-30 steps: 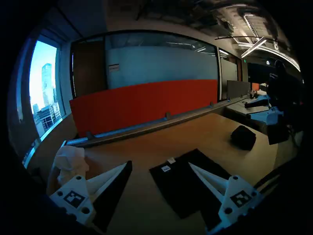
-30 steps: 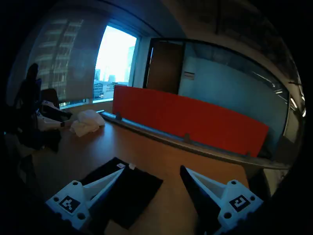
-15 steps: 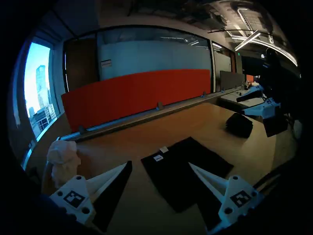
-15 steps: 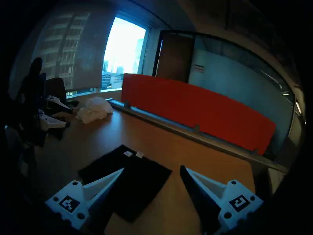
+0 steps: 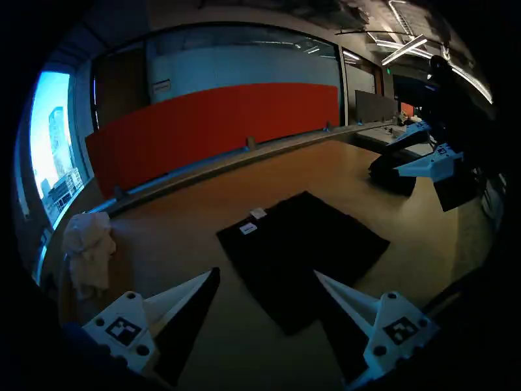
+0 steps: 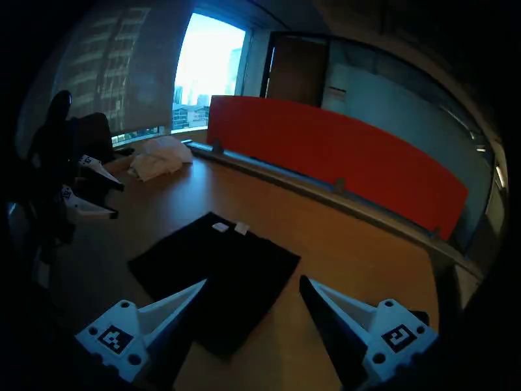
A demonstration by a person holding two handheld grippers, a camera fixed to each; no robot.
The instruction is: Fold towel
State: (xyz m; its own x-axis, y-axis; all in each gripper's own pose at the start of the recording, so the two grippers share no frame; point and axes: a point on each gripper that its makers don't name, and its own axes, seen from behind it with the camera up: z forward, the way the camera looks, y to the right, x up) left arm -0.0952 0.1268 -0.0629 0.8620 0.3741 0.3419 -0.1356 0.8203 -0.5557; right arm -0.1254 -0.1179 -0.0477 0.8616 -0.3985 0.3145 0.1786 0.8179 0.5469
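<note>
A black towel [image 5: 303, 247] lies flat on the wooden table [image 5: 195, 208], with two small white tags near its far edge. In the left gripper view my left gripper [image 5: 266, 287] stands open above the towel's near edge, nothing between its fingers. The right gripper view shows the same towel [image 6: 218, 270] spread in front of my right gripper [image 6: 254, 293], which is open and empty. The right gripper [image 5: 426, 163] appears at the far right of the left gripper view, and the left gripper [image 6: 98, 192] at the left of the right gripper view.
A crumpled white cloth [image 5: 88, 251] lies at the table's left end by the window [image 5: 52, 163]. An orange divider panel [image 5: 215, 127] on a metal rail runs along the far edge. A dark folded item [image 5: 391, 179] sits at the right.
Both grippers have tilted down and come closer over the table, so the towel shows more fully and sits higher in both views. Both stay open.
</note>
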